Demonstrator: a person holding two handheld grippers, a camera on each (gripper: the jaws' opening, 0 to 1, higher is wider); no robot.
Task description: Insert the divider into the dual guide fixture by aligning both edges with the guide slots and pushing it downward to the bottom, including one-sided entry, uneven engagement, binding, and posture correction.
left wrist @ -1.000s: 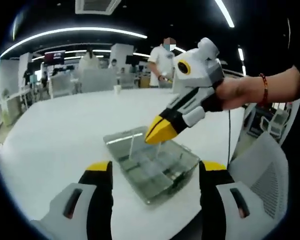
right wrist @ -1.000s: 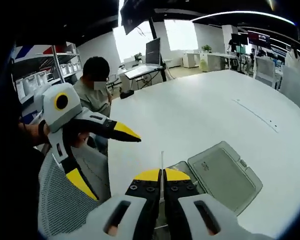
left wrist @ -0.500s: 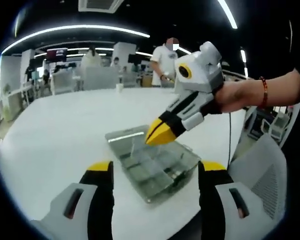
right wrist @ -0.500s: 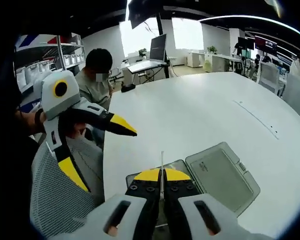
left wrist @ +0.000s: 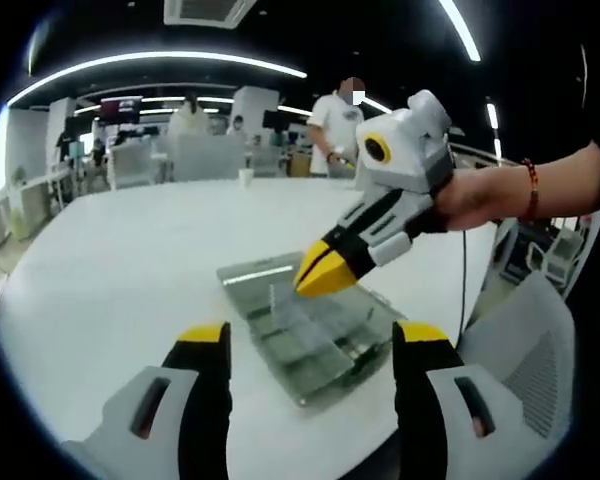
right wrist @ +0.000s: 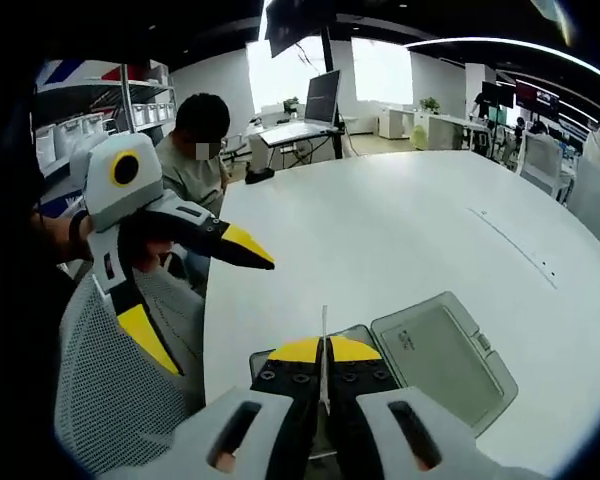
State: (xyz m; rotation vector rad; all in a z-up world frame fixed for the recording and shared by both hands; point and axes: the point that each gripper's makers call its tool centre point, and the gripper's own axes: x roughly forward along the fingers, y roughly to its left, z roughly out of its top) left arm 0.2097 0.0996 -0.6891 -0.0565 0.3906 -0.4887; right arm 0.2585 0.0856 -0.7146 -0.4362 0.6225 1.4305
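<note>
my right hand-held gripper point(right wrist: 324, 352) pinches the divider point(right wrist: 324, 330) over the fixture point(left wrist: 310, 335), left hand-held gripper point(left wrist: 310, 345) spread wide; entering tilted, one edge could bind in its slot.

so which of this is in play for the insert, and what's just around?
In play:
- divider, clamped in the right gripper
- clear fixture box with its lid open
- left gripper, open, empty

Just around:
- white table
- mesh chair
- seated person
- monitor
</note>
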